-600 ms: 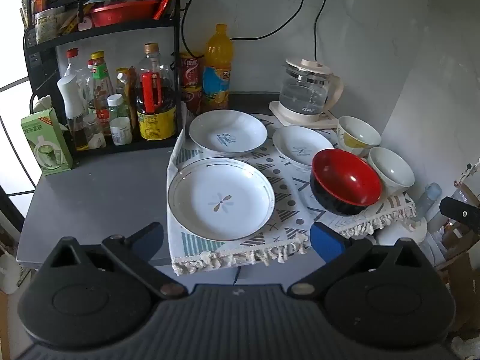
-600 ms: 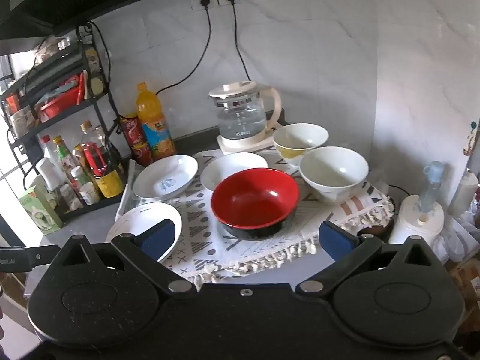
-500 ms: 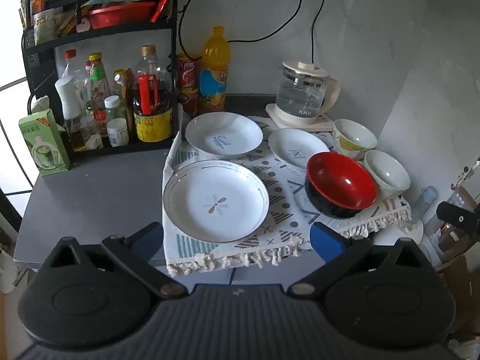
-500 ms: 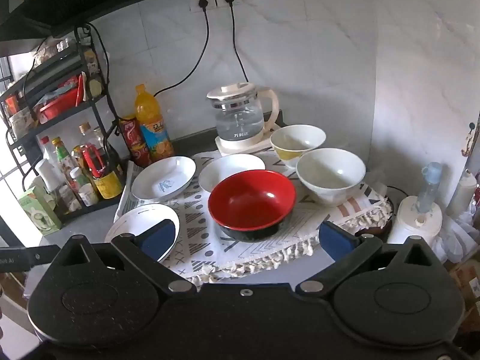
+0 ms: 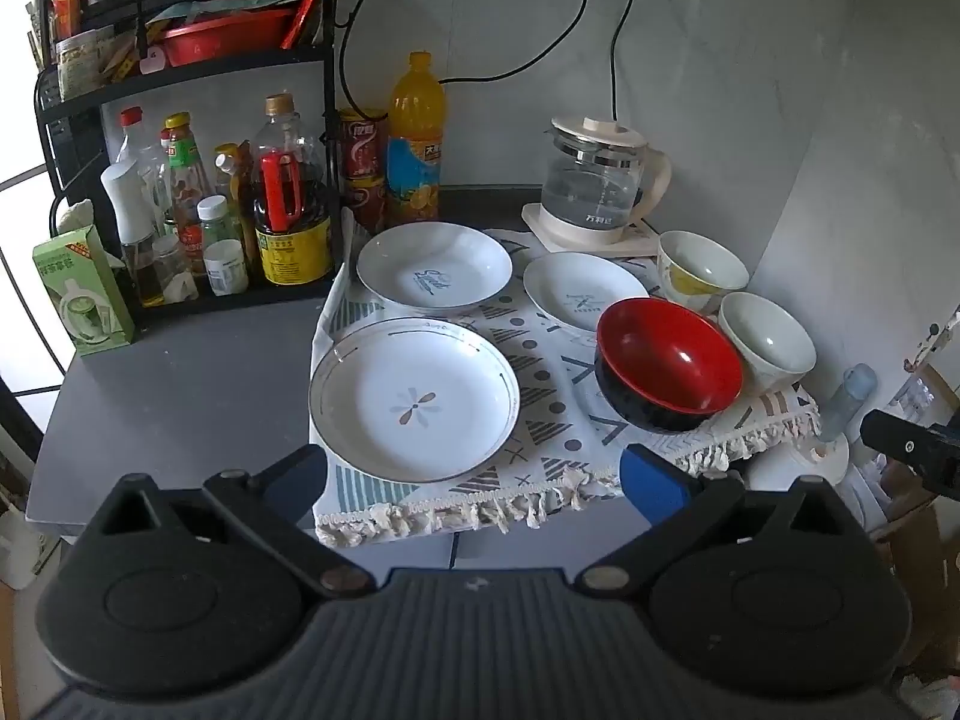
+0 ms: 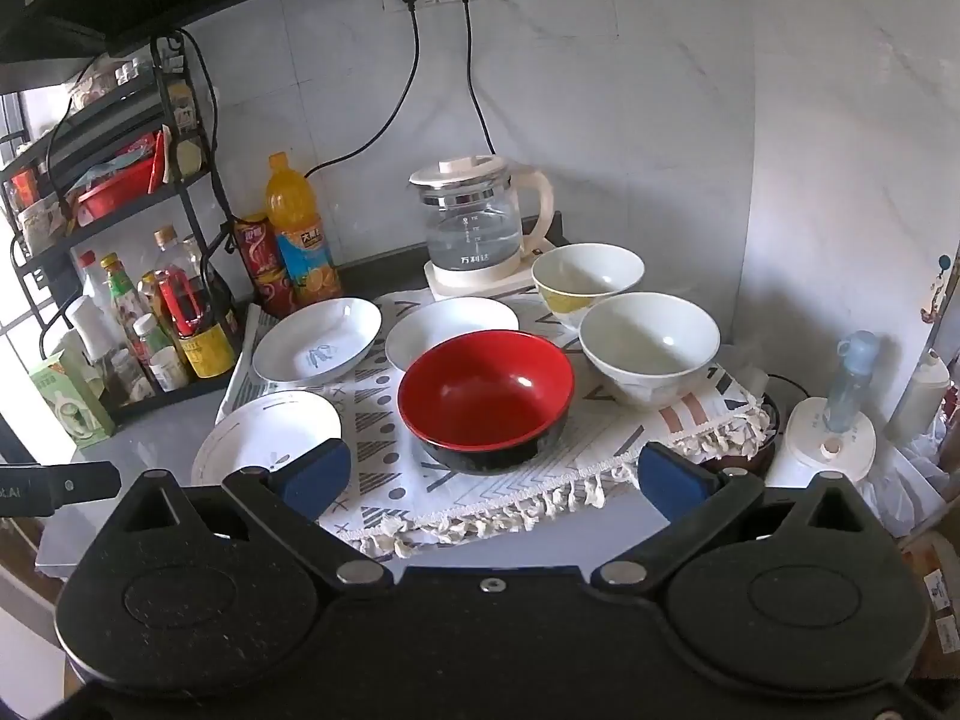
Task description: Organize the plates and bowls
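Plates and bowls sit unsorted on the patterned cloth (image 5: 558,420); both grippers, left gripper (image 5: 474,468) and right gripper (image 6: 489,477), hover spread and empty, so stacking likely starts by reaching in.

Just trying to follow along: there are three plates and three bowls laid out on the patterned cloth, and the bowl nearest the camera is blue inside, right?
Not quite. The nearest bowl is red inside and black outside, not blue; the right wrist view shows it best. The rest holds: three plates and three bowls sit on the patterned cloth.
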{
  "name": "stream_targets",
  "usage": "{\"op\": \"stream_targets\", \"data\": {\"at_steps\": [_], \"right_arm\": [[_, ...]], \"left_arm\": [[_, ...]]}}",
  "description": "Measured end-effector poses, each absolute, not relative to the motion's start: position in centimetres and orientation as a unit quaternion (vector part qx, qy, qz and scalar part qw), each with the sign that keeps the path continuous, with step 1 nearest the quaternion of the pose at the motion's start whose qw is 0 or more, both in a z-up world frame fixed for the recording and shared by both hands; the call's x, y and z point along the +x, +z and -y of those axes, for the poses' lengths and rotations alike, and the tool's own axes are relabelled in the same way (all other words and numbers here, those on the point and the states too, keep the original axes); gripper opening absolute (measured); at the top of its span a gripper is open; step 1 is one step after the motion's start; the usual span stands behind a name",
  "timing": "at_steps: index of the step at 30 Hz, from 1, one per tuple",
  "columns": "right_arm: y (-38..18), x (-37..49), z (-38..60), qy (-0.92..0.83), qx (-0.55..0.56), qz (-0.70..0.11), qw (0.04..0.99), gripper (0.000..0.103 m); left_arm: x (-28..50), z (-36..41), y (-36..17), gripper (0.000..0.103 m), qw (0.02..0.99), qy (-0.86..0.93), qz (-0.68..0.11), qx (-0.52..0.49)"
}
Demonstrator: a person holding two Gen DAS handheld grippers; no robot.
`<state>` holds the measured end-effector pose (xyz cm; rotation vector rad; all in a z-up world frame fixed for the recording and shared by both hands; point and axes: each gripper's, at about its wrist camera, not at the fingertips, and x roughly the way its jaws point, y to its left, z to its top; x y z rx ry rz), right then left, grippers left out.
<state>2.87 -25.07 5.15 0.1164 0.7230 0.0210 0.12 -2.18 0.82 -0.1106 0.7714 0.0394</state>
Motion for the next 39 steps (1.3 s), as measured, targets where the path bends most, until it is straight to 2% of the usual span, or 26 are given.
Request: {"op": "stream_targets", "data": {"at_steps": [39], "right_arm": [[4.9,3.2,26.3,0.015,0.066,-0.369,0.927,0.103]], "left_arm": [[1.4,4.2,0.4,0.103,0.916,0.018,-0.397,-0.05]]}}
